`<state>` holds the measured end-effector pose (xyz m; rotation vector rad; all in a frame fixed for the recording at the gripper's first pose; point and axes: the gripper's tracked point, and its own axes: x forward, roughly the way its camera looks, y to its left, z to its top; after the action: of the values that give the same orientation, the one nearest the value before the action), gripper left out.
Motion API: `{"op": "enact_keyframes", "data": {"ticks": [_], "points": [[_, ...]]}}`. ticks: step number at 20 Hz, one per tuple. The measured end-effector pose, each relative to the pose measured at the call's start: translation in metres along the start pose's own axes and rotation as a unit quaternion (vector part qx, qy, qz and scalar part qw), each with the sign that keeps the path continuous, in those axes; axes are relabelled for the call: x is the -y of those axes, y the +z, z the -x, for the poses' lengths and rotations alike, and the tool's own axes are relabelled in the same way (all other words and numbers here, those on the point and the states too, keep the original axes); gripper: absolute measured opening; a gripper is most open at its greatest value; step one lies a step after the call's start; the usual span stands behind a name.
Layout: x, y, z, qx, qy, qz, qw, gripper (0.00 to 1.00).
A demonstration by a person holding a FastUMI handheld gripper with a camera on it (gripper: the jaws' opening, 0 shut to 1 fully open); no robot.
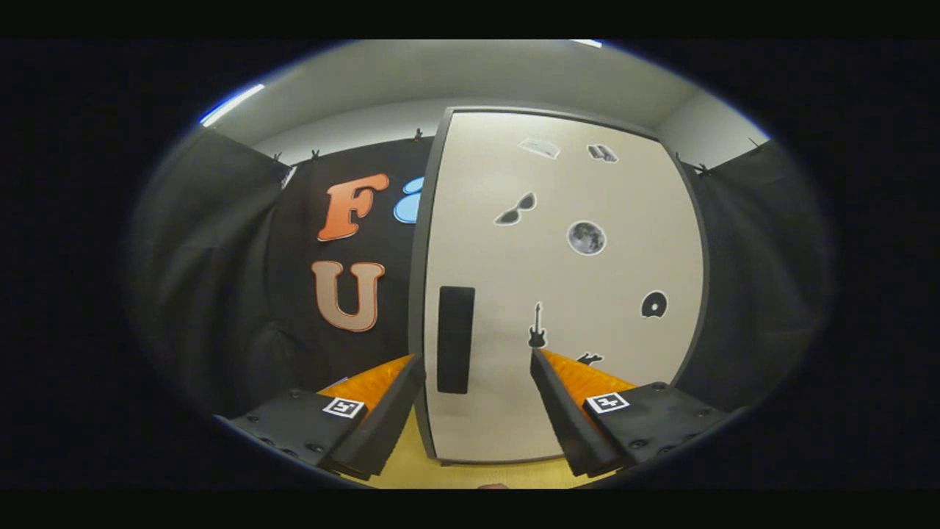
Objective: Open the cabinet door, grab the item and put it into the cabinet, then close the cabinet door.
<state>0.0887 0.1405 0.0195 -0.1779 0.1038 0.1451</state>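
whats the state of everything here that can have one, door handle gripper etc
white cabinet door with stickers: shut, flush in its dark frame
black vertical bar handle: untouched, ahead between the fingers
handheld two-finger gripper: open, fingers spread, holding nothing

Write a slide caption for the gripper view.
Open gripper faces the closed cabinet door, its dark handle between the fingers.

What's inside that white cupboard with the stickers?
Cannot tell: the cabinet door is shut and covers the inside. Its dark handle lies just ahead, between the open gripper's fingers, which grip nothing.
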Motion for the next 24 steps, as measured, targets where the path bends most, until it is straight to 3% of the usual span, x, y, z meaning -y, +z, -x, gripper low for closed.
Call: {"op": "enact_keyframes", "data": {"ticks": [8, 17, 24], "points": [[0.071, 0.028, 0.096, 0.021, -0.003, 0.021, 1.000, 0.95], [0.162, 0.007, 0.160, 0.011, -0.024, 0.017, 1.000, 0.95], [0.189, -0.014, 0.199, 0.013, -0.006, -0.009, 1.000, 0.95]]}}
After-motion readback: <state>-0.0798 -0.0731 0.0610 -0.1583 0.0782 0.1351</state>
